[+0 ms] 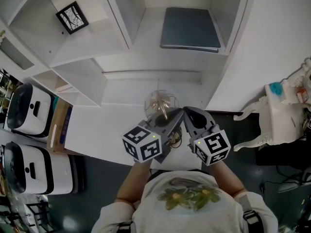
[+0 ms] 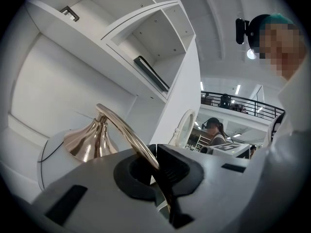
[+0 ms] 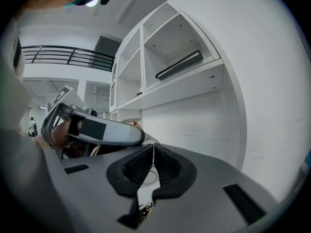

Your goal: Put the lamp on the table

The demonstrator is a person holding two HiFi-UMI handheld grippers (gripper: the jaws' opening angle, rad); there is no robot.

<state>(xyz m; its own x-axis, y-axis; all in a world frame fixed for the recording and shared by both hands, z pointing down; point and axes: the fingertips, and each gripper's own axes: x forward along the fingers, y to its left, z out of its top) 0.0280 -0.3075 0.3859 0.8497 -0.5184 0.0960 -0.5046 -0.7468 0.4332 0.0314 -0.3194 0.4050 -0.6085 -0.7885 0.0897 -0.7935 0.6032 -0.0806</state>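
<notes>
Left gripper view shows the left hand-held gripper (image 2: 155,155) clamped on the gold lamp's (image 2: 90,142) curved arm, its base apparently resting on the white surface (image 1: 112,130) at twelve o'clock. The right hand-held gripper (image 3: 153,155) is closed, seemingly empty. Next: release gently.

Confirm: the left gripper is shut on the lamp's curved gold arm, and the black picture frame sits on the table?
No: the head view shows the black picture frame in a shelf compartment. The left gripper is shut on the lamp's curved gold arm.
</notes>
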